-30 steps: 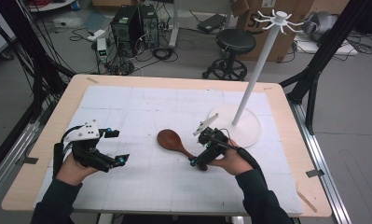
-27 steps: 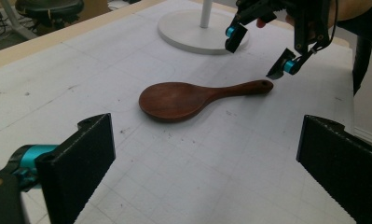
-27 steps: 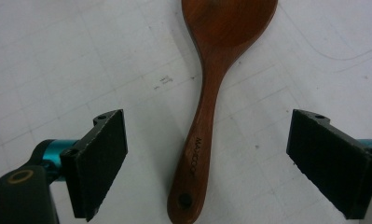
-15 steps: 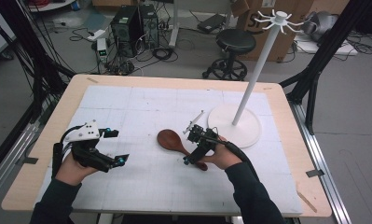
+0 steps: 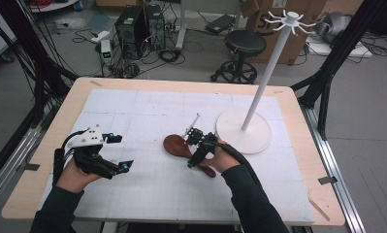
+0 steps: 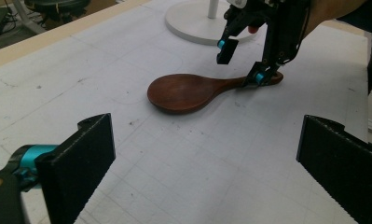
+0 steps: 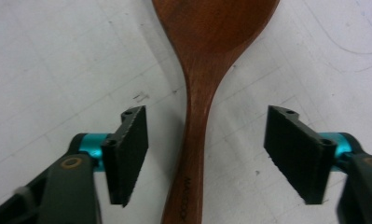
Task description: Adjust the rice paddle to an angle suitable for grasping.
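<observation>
White matting covers the table (image 5: 45, 194) — a spoon (image 7: 207, 70) lies beside the stand (image 5: 244, 131). Right gripper (image 7: 204, 156) straddles its handle, jaws just closing, not touching; left gripper (image 6: 207, 172) spread wide, apart from the spoon.

I see a dark reddish-brown wooden spoon (image 7: 200, 93) on my white mat (image 5: 147, 111) ruled with a faint grey grid; black gripper pads (image 7: 127, 154) with teal fittings, white hook stand (image 5: 266, 82).
</observation>
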A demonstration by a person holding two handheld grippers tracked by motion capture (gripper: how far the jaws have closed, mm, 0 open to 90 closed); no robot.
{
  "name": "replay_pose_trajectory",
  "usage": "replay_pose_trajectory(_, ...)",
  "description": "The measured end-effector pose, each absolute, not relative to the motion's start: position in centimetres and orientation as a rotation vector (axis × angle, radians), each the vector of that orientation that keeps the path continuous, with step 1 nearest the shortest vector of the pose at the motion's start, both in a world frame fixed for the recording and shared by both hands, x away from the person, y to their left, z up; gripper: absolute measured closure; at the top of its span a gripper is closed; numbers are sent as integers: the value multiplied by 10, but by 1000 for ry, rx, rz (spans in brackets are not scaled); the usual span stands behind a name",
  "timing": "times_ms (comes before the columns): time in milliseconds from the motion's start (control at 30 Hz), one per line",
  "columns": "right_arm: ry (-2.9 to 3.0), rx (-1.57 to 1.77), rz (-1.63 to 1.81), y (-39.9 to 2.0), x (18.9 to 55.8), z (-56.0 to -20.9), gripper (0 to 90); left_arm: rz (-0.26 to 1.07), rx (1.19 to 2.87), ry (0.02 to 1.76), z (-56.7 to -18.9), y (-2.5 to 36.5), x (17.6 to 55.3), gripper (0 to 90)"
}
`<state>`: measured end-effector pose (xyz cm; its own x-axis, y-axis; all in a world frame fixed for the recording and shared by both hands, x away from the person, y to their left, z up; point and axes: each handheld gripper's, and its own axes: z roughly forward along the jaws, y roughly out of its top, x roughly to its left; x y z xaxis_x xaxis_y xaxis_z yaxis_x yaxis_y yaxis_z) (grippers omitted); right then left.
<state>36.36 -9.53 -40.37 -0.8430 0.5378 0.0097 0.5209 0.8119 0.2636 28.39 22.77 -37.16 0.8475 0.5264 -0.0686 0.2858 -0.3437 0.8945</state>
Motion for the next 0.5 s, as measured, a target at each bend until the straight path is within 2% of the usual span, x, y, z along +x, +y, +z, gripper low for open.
replay_pose_trajectory(133,2946,857,357,-92,366,-407,475,279,1945,603,-372,228,284,50)
replay_pose_trajectory(167,2946,857,357,-92,366,-407,475,280,1946,605,-372,228,284,50)
replay_pose_trajectory(233,2956,855,335,-90,368,-409,552,279,1945,609,-373,229,284,50)
replay_pose_trajectory(367,2953,872,301,-88,369,-410,585,280,1951,608,-373,229,285,50)
replay_pose_trajectory(433,2972,862,275,-85,370,-412,662,282,1951,608,-373,229,285,50)
replay_pose_trajectory(500,2968,860,265,-84,370,-413,670,280,1948,610,-373,229,284,50)
